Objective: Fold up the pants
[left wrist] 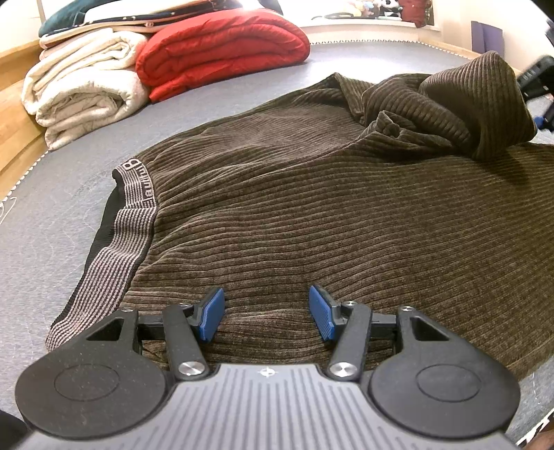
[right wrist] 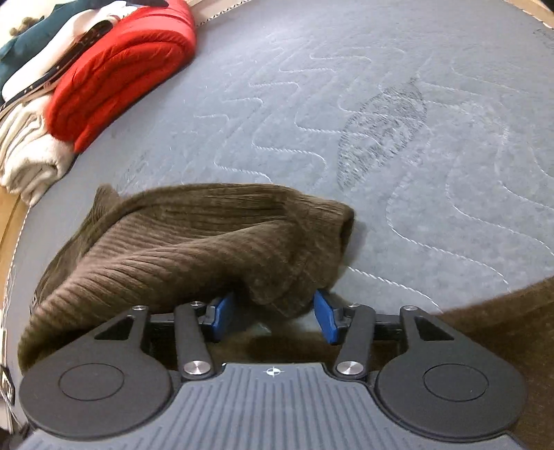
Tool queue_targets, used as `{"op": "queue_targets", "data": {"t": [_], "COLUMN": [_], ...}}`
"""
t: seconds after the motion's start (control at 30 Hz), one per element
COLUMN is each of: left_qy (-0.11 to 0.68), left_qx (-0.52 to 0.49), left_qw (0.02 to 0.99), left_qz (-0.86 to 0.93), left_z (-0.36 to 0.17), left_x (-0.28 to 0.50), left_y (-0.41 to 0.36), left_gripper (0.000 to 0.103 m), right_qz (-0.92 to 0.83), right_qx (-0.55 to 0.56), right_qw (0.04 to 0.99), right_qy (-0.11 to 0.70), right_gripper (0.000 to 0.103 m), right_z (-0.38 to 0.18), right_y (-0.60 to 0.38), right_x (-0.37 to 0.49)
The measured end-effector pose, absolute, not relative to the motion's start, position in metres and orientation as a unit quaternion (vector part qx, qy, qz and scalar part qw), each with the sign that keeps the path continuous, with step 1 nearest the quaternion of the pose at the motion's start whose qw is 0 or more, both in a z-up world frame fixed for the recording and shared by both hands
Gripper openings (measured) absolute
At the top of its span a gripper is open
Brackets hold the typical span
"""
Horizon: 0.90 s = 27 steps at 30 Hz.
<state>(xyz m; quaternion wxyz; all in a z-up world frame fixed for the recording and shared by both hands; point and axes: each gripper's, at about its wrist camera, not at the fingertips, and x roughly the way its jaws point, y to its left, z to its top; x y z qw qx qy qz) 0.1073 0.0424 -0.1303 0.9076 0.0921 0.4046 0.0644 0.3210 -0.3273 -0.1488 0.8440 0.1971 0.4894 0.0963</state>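
From the left wrist, the brown corduroy pants [left wrist: 311, 207] lie spread on the grey mattress [left wrist: 69, 214], waistband [left wrist: 135, 214] at nine o'clock, a leg end heaped at one o'clock — the left gripper [left wrist: 266, 313] hovers wide over the cloth, holding nothing. From the right wrist, the right gripper [right wrist: 275, 318] stands parted with that leg end [right wrist: 207, 242] draped between its pads, seemingly released — the fold looks barely begun; smoothing and further folds remain.

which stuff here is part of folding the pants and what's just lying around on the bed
Part of the job:
- brown ribbed pants, spread on the grey mattress
- their striped waistband
- bunched pant leg
- left gripper, right gripper

Just lying about:
- folded red quilt
- folded cream blanket
- dark teal bedding on top of the pile
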Motion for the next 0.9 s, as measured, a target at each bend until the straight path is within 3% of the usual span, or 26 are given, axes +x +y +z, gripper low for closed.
{"op": "queue_targets", "data": {"t": [0.13,0.33,0.4,0.43,0.57,0.9], "left_qy": [0.406,0.407,0.406,0.406,0.403,0.411], "left_qx": [0.093,0.098,0.099,0.098,0.094,0.08], "left_qw": [0.907,0.906,0.907,0.907,0.909,0.907], "left_qz": [0.066,0.06,0.057,0.056,0.055,0.055], "left_z": [-0.13,-0.129,-0.129,-0.129,-0.13,-0.128], "left_x": [0.107,0.104,0.103,0.103,0.102,0.105], "left_y": [0.042,0.042,0.043,0.043,0.045,0.049], "left_gripper": [0.061,0.061,0.061,0.061,0.061,0.061], "right_qz": [0.072,0.164,0.284,0.328,0.39,0.342], "right_qx": [0.212,0.196,0.179,0.156,0.028,0.09], "right_qw": [0.87,0.911,0.877,0.859,0.833,0.854], "right_qy": [0.439,0.324,0.345,0.361,0.391,0.382], "right_gripper": [0.045,0.045,0.049,0.056,0.054,0.056], "right_z": [-0.124,-0.074,-0.077,-0.081,-0.102,-0.102], "right_y": [-0.304,-0.237,-0.2,-0.181,-0.135,-0.163], "right_x": [0.339,0.343,0.34,0.335,0.316,0.313]}}
